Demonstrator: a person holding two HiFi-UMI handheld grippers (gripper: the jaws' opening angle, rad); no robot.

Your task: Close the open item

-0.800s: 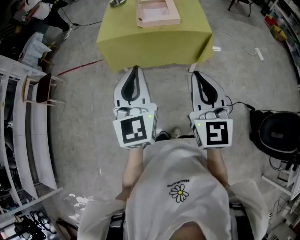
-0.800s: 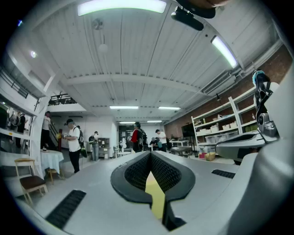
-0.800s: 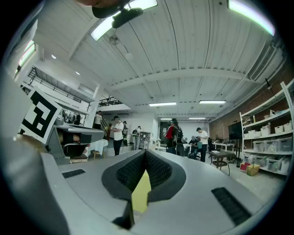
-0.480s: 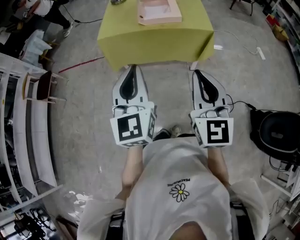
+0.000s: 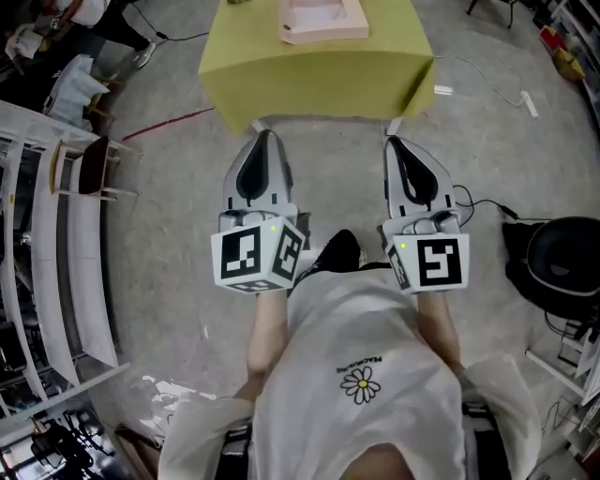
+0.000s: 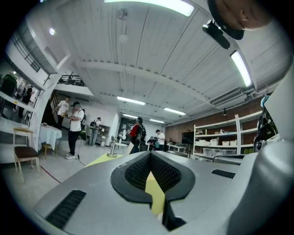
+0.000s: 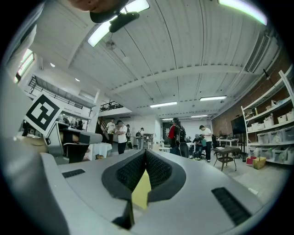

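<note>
A pink box (image 5: 322, 21) lies open on the yellow-green table (image 5: 319, 80) at the top of the head view. Both grippers hang in the air short of the table's near edge, pointing at it, apart from the box. My left gripper (image 5: 263, 141) has its jaws together with nothing held. My right gripper (image 5: 393, 144) is likewise shut and empty. In the left gripper view the left gripper (image 6: 150, 154) shows its ribbed pads meeting at the tip, a sliver of yellow table behind them. The right gripper view shows the same for the right gripper (image 7: 146, 152).
White racks (image 5: 56, 244) and a small chair (image 5: 89, 173) stand at the left. A black round case (image 5: 561, 264) and cables lie on the floor at the right. A red cable (image 5: 169, 122) runs left of the table. Several people (image 7: 177, 135) stand far off.
The table has slid up and away in the head view. The left gripper has rolled to the left, showing a second marker face. A dark shoe has come forward between the grippers.
</note>
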